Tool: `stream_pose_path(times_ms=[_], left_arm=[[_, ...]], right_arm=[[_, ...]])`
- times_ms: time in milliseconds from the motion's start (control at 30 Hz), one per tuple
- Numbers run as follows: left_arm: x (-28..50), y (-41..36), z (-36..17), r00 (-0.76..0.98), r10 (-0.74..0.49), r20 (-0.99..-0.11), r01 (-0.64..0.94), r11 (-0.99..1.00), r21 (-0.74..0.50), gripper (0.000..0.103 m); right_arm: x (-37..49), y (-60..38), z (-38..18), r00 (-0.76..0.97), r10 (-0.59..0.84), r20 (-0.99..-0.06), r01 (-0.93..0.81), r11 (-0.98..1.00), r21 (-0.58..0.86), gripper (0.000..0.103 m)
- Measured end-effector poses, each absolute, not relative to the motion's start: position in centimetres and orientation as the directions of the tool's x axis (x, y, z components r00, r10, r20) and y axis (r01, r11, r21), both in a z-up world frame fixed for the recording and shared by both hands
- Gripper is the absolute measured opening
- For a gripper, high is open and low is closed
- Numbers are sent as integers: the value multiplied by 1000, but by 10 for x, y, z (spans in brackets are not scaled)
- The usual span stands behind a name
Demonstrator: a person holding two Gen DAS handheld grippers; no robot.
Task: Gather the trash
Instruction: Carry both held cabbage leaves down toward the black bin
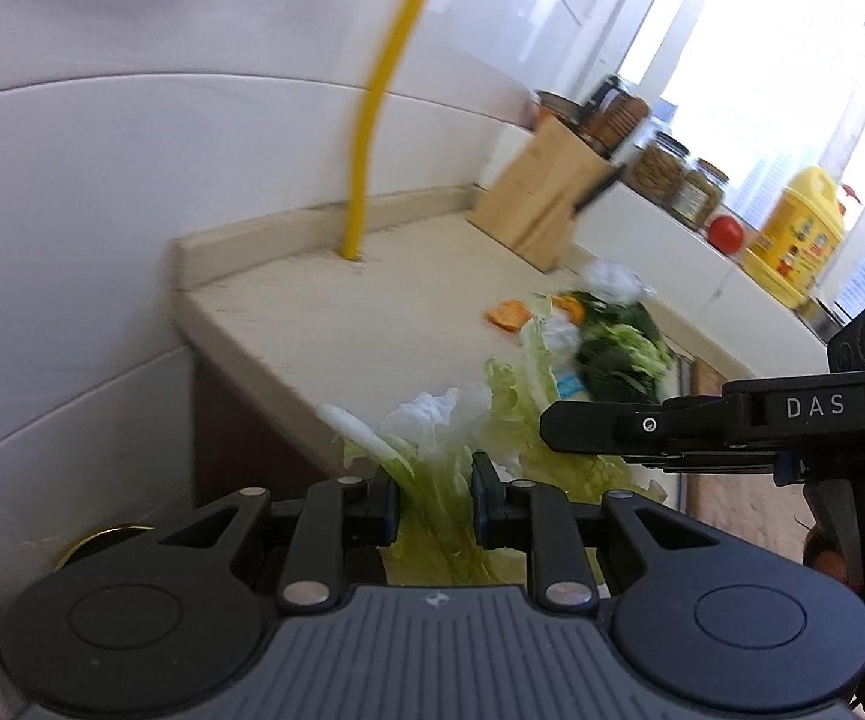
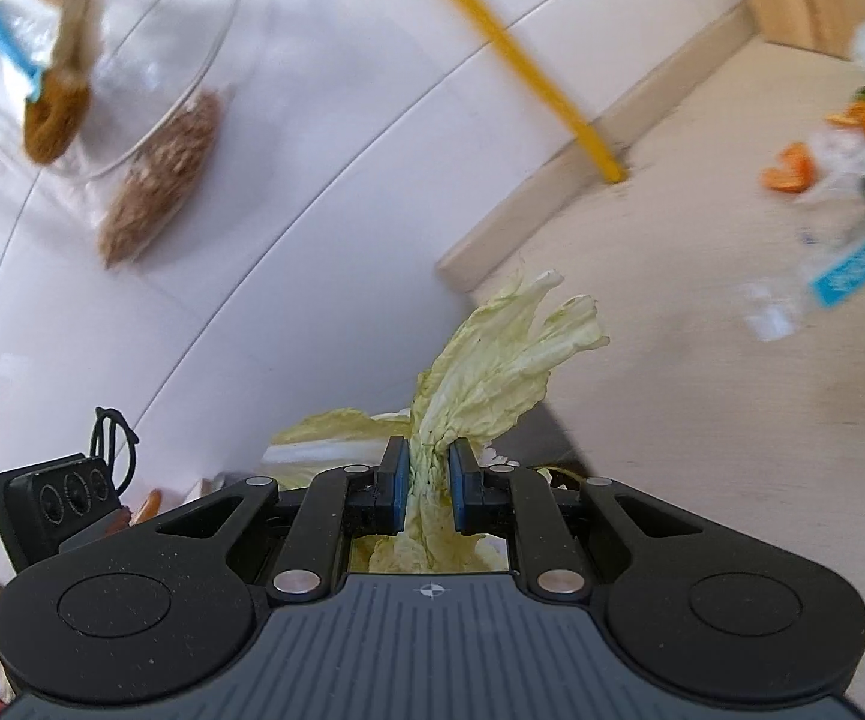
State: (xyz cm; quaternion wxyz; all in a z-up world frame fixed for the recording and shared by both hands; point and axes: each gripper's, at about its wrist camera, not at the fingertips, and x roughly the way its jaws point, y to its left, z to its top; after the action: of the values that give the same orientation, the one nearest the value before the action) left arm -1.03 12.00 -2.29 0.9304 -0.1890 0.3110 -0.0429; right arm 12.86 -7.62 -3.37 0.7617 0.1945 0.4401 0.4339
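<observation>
Off the near edge of the worktop (image 1: 336, 324), both tongs are carrying cabbage scraps: the left tongs (image 1: 435, 501) are closed on a bunch of pale green leaf stalks (image 1: 438, 480), and the right tongs (image 2: 429, 480) are clamped on a crumpled cabbage leaf (image 2: 504, 354) whose frilly end sticks up past the pads. From the left wrist view the right tool reaches in just beside the left one, so the two loads hang close together beyond the worktop's front edge. More trash remains on the worktop, toward the knife block (image 1: 543, 198): a heap of dark and light greens (image 1: 618, 348), bits of orange peel (image 1: 507, 315), crumpled white tissue (image 1: 612, 279) and a clear plastic wrapper with a blue label (image 2: 852, 270). A yellow pipe (image 1: 372, 108) rises from the back of the worktop against the white wall. My reading is that the step in hand is the carry of picked-up leaves away from the worktop toward wherever the waste goes; no bin can be made out in either view, and blur hides much of the surroundings. The next move likely calls for keeping both grips firm on the limp leaves until they are over the container, then releasing, and returning for the heap near the knife block.
</observation>
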Motion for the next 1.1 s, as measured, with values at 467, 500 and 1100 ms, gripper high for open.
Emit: stream_pose_path(times_ms=[467,500,1100], left_arm=[[-53,174,-21,828,-78,-555,-159,917,-367,21],[-56,177,-22,829,-70,-554,-166,916,-365,21],[-91,221,-19,848,25,-529,-231,916,-328,21]], right_arm=[[112,1,-30,114,865,-488,-576,458,677,19],[111,6,-30,107,866,-489,-581,453,676,19],[86,80,-24,41,872,-488,-645,396,653,19]])
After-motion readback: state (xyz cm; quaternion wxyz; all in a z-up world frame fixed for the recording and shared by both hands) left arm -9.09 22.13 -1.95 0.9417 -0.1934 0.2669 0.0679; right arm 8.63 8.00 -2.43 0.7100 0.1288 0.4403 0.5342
